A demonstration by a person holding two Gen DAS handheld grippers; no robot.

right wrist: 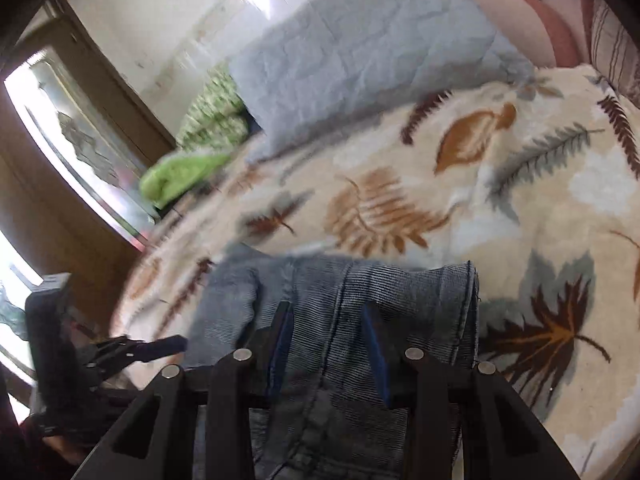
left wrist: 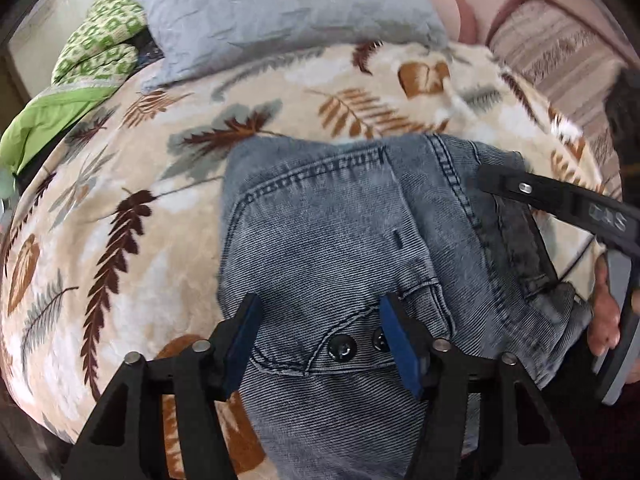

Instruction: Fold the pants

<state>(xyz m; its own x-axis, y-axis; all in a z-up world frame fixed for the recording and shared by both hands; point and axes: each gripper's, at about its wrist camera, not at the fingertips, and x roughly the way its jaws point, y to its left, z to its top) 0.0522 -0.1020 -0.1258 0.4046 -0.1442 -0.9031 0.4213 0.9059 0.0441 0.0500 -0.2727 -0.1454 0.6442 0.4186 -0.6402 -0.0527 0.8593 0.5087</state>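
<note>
You have the jeans [left wrist: 340,240] lying on the leaf-print blanket [left wrist: 120,220], already doubled into a compact bundle, with the waistband snaps [left wrist: 342,347] facing up at the near end, so in my judgement you are late in the fold, smoothing or about to make the final turn. Your left gripper [left wrist: 320,344] hangs just above the waistband with its blue-padded jaws spread and nothing between them. Your right gripper [right wrist: 326,340] sits over the right side of the bundle, jaws also apart with denim lying between and beneath the pads; I cannot tell whether they touch the cloth, and that view is blurred. For the next move, you would likely need both sets of jaws to close on the near edge at matching points, then lift it and lay it evenly toward the far fold [right wrist: 400,268], so the layers stay square. No container appears in either view; the grey pillow [left wrist: 288,8] and green patterned bedding [left wrist: 100,44] lie beyond the jeans, well apart from them.
</note>
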